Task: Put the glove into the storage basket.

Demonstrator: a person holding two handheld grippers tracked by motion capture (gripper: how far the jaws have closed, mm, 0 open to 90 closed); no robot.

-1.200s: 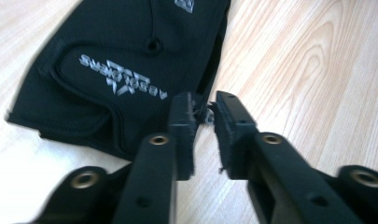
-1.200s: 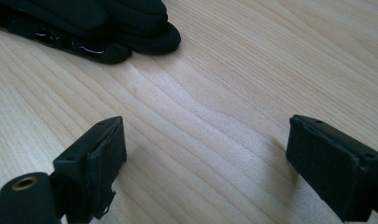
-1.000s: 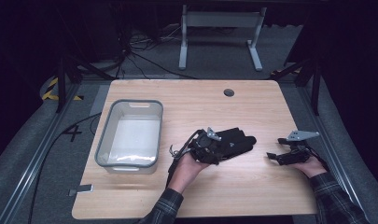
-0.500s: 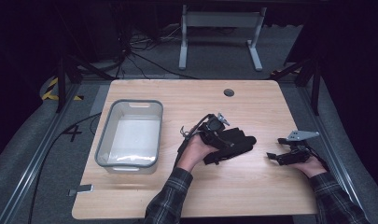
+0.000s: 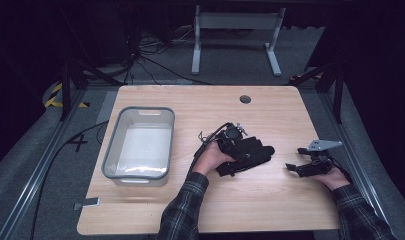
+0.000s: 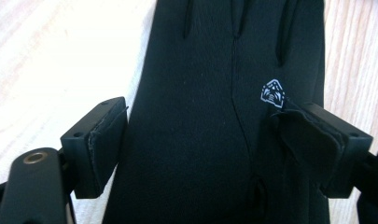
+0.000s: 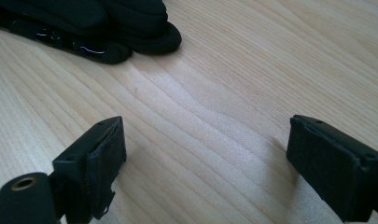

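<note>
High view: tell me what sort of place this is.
Likely a lab or recording workshop: a wooden table on a grey floor, cables behind it, and dark surroundings.

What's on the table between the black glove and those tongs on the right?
Nothing: in the high view, bare wood separates the black glove from the right tongs.

A light wooden table carries a clear plastic bin at left; black gloves lie mid-table.

The left gripper sat on a black glove in the middle of the wooden table. The right gripper rested well apart. A clear bin stood left.
</note>
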